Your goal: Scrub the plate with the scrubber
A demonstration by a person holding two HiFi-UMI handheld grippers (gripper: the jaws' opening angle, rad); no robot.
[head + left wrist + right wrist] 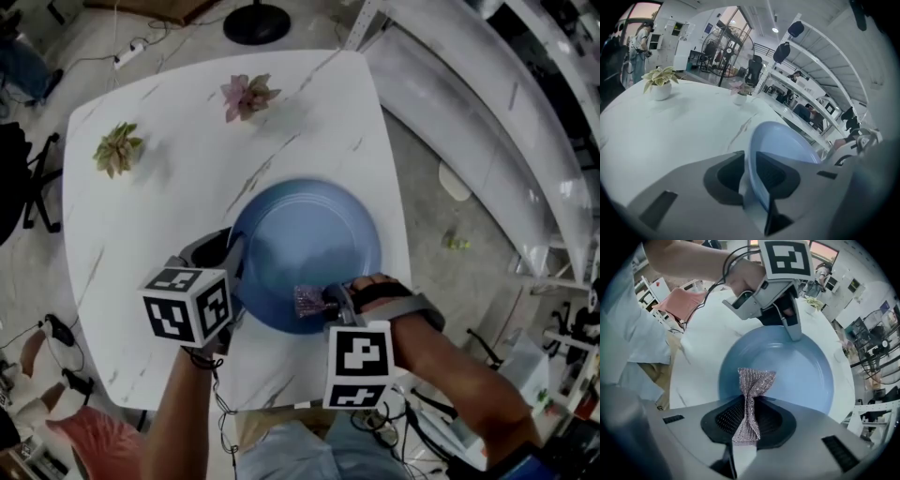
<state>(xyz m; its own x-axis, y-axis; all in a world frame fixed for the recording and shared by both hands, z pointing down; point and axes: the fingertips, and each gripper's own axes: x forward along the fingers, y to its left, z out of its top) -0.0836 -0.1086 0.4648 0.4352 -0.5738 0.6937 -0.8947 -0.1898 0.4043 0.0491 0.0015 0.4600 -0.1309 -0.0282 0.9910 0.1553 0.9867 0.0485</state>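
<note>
A blue plate (pixel 305 248) lies on the white marble table (pixel 178 206), its near-left rim pinched by my left gripper (pixel 234 255). In the left gripper view the plate's (pixel 780 145) edge runs between the two dark pads (pixel 771 176), which are shut on it. My right gripper (pixel 323 302) is shut on a pinkish mesh scrubber (pixel 309 301), which rests on the plate's near edge. In the right gripper view the scrubber (pixel 752 394) sticks up from between the pads, over the plate (pixel 797 366). The left gripper (pixel 787 324) shows at the plate's far rim.
Two small potted plants stand at the table's far side: a pink one (pixel 247 95) and a green one (pixel 116 148). A grey curved shelf (pixel 487 122) runs to the right of the table. The table's near edge (pixel 272 403) is close to the person's body.
</note>
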